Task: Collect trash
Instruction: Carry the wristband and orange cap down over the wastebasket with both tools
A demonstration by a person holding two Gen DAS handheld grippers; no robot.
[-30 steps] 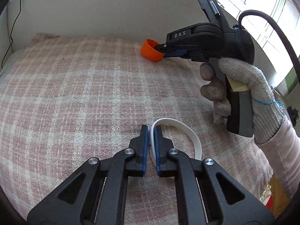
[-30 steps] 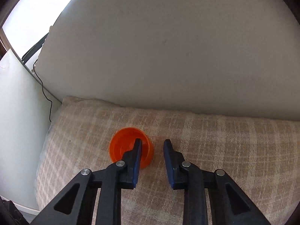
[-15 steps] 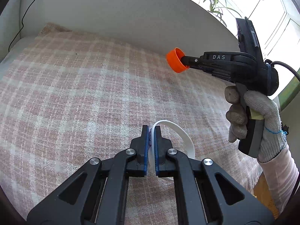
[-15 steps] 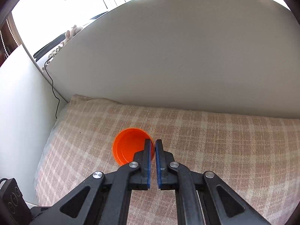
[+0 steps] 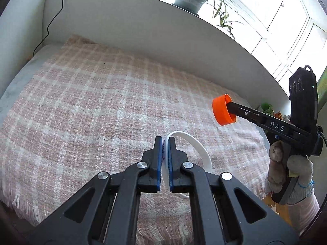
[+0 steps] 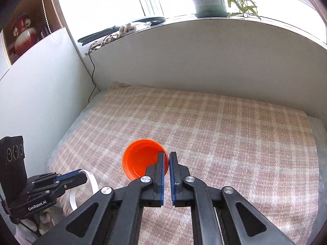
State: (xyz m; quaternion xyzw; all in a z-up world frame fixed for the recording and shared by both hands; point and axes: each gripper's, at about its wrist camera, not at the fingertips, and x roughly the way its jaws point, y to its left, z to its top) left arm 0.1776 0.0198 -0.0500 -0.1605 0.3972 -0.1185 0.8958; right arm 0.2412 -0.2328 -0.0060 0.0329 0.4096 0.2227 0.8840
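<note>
Above the pink plaid woven blanket (image 5: 85,110), both items hang clear. Right gripper (image 6: 168,175) pinches one thin wall of the smooth round orange plastic cap (image 6: 139,159); that rim hold could slip. Left gripper (image 5: 165,157) clamps the flexible white plastic band loop (image 5: 196,145), which may twist free.

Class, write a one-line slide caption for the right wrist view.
Right gripper shut on an orange cap's rim above a plaid blanket.
</note>
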